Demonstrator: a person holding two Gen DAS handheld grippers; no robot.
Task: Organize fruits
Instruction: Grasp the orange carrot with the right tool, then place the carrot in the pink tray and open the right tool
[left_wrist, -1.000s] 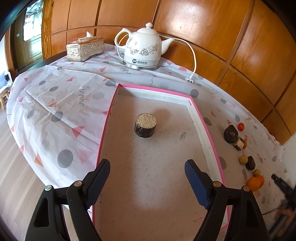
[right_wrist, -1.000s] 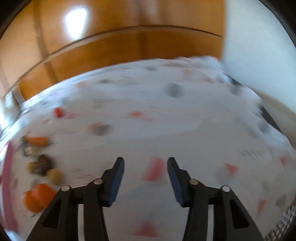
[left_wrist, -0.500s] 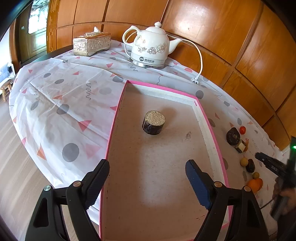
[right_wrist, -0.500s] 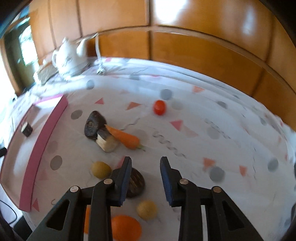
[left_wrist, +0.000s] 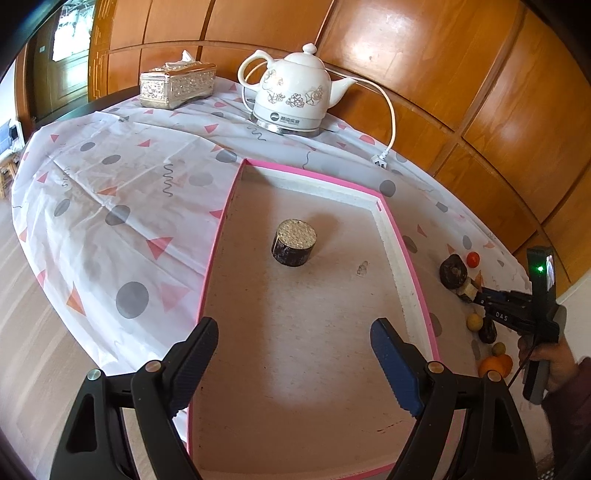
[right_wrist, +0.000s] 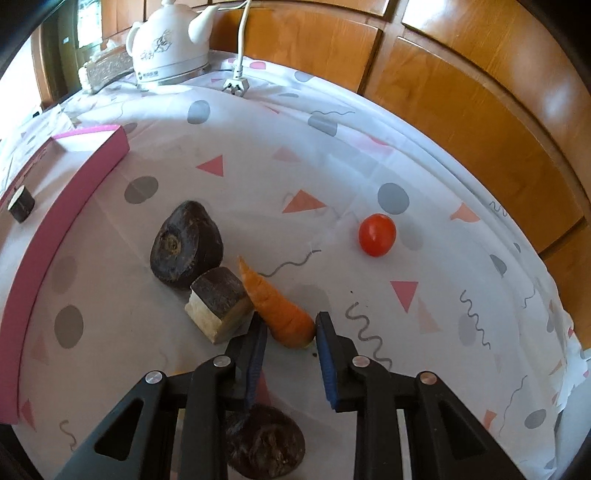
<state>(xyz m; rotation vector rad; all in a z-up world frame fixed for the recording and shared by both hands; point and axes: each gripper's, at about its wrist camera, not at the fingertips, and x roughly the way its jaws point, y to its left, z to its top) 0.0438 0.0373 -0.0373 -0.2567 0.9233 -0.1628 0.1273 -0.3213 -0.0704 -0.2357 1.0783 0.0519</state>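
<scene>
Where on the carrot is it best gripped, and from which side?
Grip the carrot at its thick end, from above, jaws across its width: it lies flat, tapers to a thin tip, and the cut dark chunk crowds its narrow half.

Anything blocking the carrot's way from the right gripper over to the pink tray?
The carrot sits between the right gripper pads. A cut brown chunk touches it on the pink tray side, with a dark round fruit beyond.

An orange carrot lies flat on the cloth, thick end nearest – beside a small red tomato.
</scene>
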